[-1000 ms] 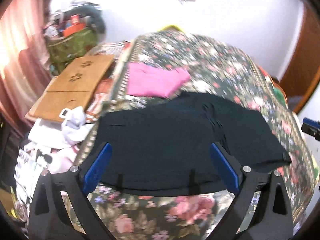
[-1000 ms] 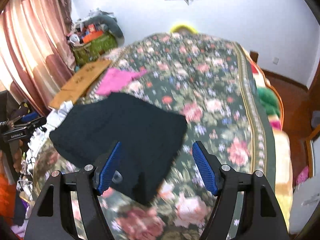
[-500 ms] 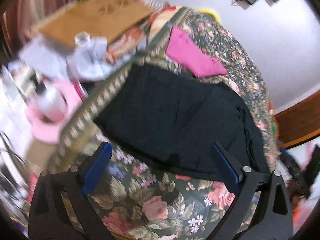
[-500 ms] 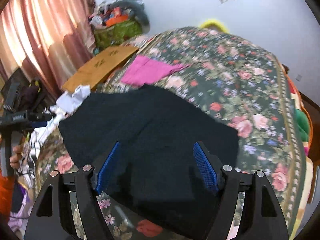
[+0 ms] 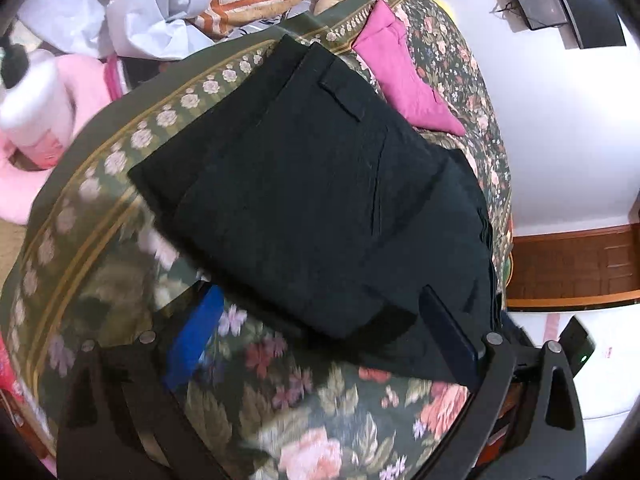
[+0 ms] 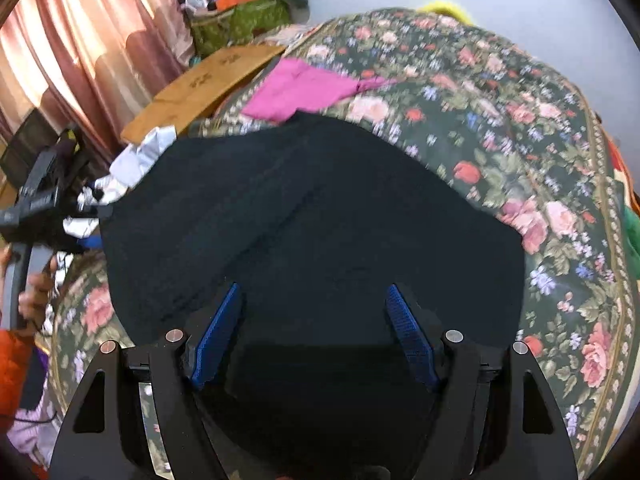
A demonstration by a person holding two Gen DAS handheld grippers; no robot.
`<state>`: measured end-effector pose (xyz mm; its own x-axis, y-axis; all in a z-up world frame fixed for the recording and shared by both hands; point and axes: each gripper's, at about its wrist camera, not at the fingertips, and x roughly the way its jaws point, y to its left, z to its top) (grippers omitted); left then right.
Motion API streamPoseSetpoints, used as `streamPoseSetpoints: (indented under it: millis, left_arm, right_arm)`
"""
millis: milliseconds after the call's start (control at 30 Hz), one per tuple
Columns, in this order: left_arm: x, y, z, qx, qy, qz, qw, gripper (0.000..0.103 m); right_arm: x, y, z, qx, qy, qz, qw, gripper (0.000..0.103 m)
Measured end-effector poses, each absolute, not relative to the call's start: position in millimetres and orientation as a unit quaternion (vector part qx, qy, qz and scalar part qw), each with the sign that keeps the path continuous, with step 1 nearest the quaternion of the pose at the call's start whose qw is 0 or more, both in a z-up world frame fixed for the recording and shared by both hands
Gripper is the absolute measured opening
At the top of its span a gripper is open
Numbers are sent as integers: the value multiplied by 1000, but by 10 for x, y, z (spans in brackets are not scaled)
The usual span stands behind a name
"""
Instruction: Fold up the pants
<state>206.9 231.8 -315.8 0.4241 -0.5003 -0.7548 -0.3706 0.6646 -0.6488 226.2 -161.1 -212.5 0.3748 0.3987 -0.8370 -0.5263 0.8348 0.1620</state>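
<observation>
We judge the black pants [image 5: 320,200] on the bed [image 5: 320,420] soft and limp, best pinched at a folded edge; both hand-held grippers, left [image 5: 320,332] and right [image 6: 314,332], gape wide, holding nothing.

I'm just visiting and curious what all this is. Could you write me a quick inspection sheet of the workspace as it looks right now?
Surface: a bed under a dark flowered bedspread.
Job's things: black pants lying partly folded on the bedspread, a back pocket showing.
Clutter: a pink cloth past the pants; a white crumpled bag, a white bottle and a brown board beside the bed.
Grippers: left gripper open, over the pants' near edge; right gripper open above the pants; neither holds anything.
Cables: a short one under the wall screen.
Surroundings: pink curtains, white wall, a green bag piled with things.
</observation>
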Motion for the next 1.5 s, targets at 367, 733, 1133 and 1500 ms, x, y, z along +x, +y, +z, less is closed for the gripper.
streamPoseSetpoints:
  millis: [367, 733, 1133, 1500]
  left_arm:
    - [2462, 2269, -3218, -311, 550, 2, 775, 51]
    - [2155, 2069, -2302, -118, 427, 132, 887, 22]
    - [2329, 1255, -1218, -32, 325, 70, 943, 19]
    - [2870, 137, -874, -85, 347, -118, 926, 15]
  right_arm:
    - [2249, -1648, -2187, -48, 486, 286, 824, 71]
    - [2078, -2233, -1883, 62, 458, 262, 847, 71]
    - [2159, -2708, -2291, 62, 504, 197, 839, 71]
    - [2165, -2740, -2342, 78, 500, 222, 834, 71]
